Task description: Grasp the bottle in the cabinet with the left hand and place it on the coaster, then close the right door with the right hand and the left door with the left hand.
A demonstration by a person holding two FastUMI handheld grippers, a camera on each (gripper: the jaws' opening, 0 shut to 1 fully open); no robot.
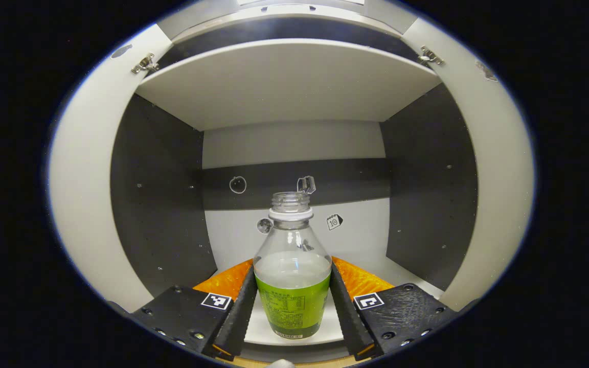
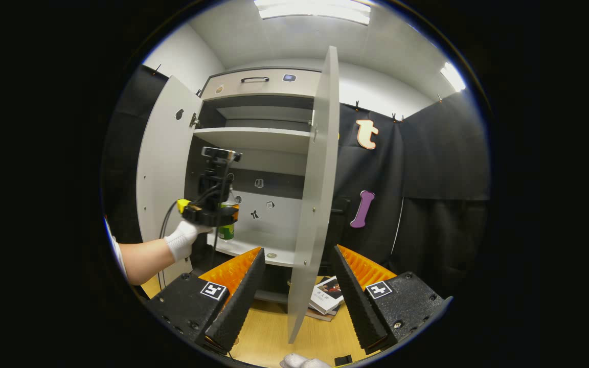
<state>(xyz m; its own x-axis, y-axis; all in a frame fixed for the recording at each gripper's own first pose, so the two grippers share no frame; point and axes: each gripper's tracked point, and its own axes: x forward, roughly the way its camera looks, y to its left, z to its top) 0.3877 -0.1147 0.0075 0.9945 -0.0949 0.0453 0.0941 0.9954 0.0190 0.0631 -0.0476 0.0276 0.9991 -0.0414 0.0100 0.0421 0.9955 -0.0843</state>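
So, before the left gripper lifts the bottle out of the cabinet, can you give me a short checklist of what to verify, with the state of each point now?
1. Bottle sits between the left gripper fingers: ok, one finger lies along each side of it.
2. Both fingers press firmly on the bottle: cannot tell; they look in contact, but the grip force is not visible.
3. Bottle upright: ok. It has no cap, so keep it level.
4. Shelf above leaves room to lift: ok, open space over the neck.
5. Left door and right door open for the way out: ok.
6. Right gripper out of the way: ok, open, in front of the right door's edge.
7. Coaster free: cannot tell.
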